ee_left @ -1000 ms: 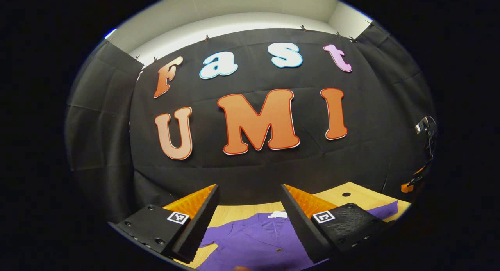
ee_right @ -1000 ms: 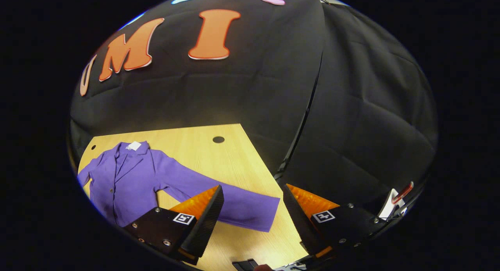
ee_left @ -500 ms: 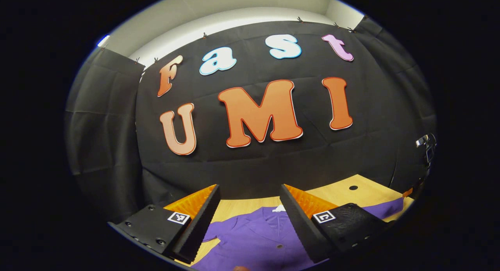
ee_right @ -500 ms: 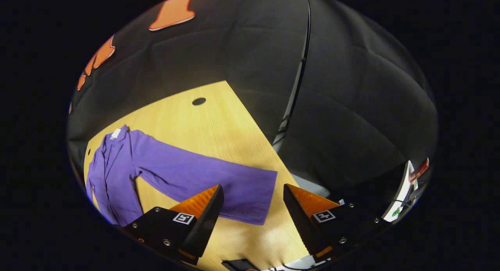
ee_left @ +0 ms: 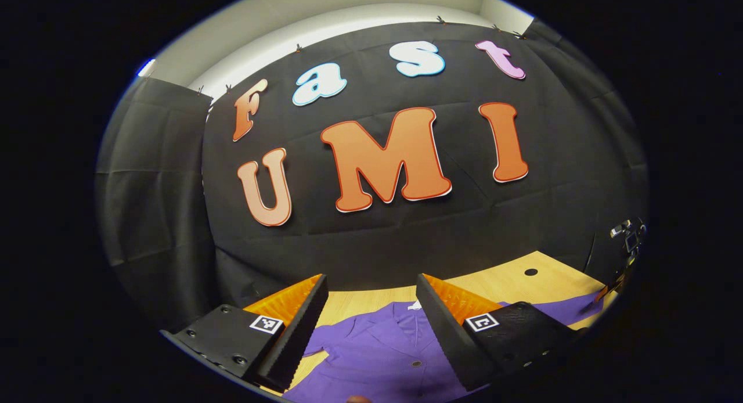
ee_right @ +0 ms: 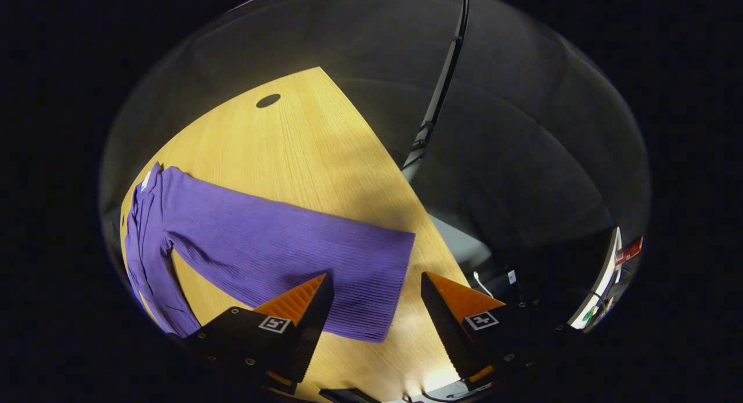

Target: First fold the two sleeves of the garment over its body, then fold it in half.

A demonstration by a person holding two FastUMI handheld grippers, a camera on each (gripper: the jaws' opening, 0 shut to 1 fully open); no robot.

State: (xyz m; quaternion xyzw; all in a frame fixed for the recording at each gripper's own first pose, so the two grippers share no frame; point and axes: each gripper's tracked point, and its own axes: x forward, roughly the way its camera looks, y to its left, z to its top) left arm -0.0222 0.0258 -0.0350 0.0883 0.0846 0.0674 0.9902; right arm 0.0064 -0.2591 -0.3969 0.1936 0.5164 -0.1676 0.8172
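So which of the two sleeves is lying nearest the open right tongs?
The long sleeve stretched flat toward the table's edge; its cuff lies just ahead of the right tongs. The other sleeve lies near the left tongs.

Dim booth under overhead light, bright strip of pale wall [ee_left: 348,20] along the top of the left gripper view, warm glare on the wooden table [ee_right: 302,153] at the lower centre of the right gripper view, soft shadow crossing it, strong fisheye bending at edges, focus mostly sharp.
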